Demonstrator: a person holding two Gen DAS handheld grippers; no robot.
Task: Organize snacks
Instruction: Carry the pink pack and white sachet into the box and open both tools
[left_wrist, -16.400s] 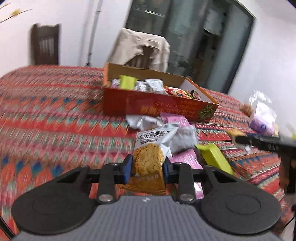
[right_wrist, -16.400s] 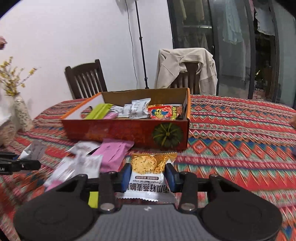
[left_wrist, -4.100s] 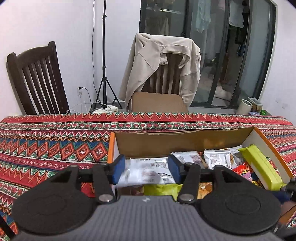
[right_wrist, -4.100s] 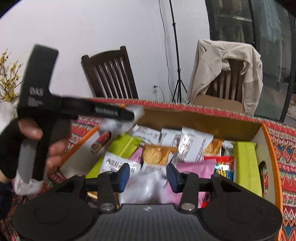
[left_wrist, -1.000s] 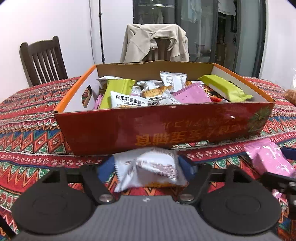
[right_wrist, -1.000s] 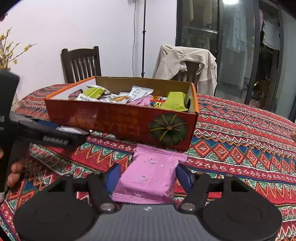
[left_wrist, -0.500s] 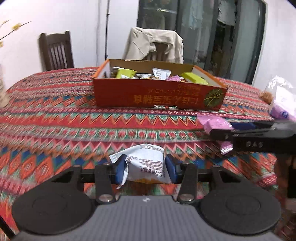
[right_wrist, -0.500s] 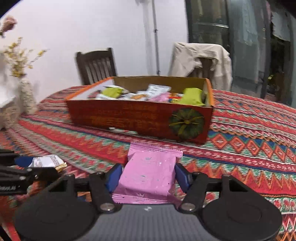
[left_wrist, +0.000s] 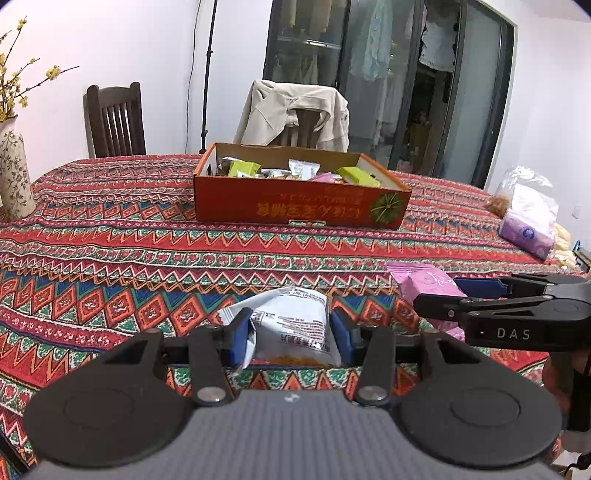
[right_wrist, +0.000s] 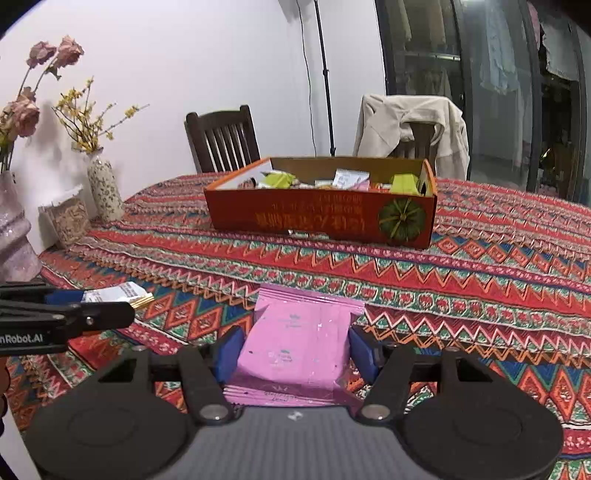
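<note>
Each tool pinches a packet, the left tool (left_wrist: 290, 338) a white snack packet (left_wrist: 291, 325), the right tool (right_wrist: 295, 352) a pink packet (right_wrist: 299, 339), and either slippery wrapper could slide free short of the box (left_wrist: 295, 206).

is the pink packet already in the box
No, the pink packet sits clamped in the right gripper, well short of the box.

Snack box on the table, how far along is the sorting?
Done: the orange box holds many packets. In hand: the left gripper grips a white packet, the right gripper a pink packet. Left: getting both into the box.
</note>
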